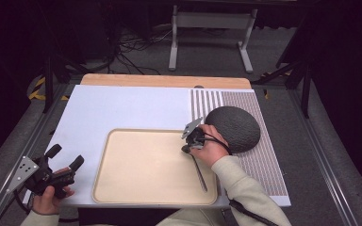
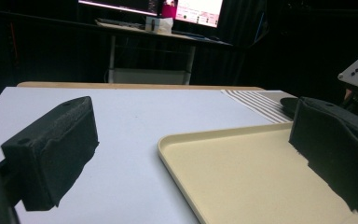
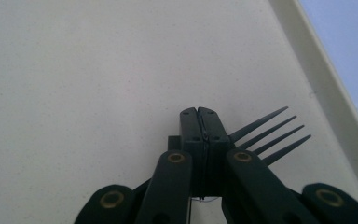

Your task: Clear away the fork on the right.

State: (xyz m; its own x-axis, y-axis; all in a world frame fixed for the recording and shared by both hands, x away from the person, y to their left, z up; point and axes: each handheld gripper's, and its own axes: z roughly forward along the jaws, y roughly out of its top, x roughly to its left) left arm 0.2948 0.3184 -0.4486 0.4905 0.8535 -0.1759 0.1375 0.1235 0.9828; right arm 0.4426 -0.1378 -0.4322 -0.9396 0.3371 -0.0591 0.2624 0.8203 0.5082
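A dark fork (image 1: 201,175) lies in the cream tray (image 1: 127,165), its handle pointing toward the person. My right gripper (image 1: 187,149) points down at the fork's head end with its jaws shut. In the right gripper view the closed tips (image 3: 200,114) sit over the tray floor (image 3: 74,70), and the fork's tines (image 3: 270,135) stick out to the right from behind them. Whether the tips touch the fork I cannot tell. My left gripper (image 1: 67,156) is held off the table's front left corner, open and empty, and its jaws (image 2: 193,149) frame the tray's left rim (image 2: 168,144).
A dark grey textured dome (image 1: 233,128) rests on a striped mat (image 1: 264,160) just right of the right hand. The white board (image 1: 122,108) under the tray extends left and back. A wooden edge (image 1: 165,80) runs along the far side, with a desk frame (image 1: 212,28) beyond.
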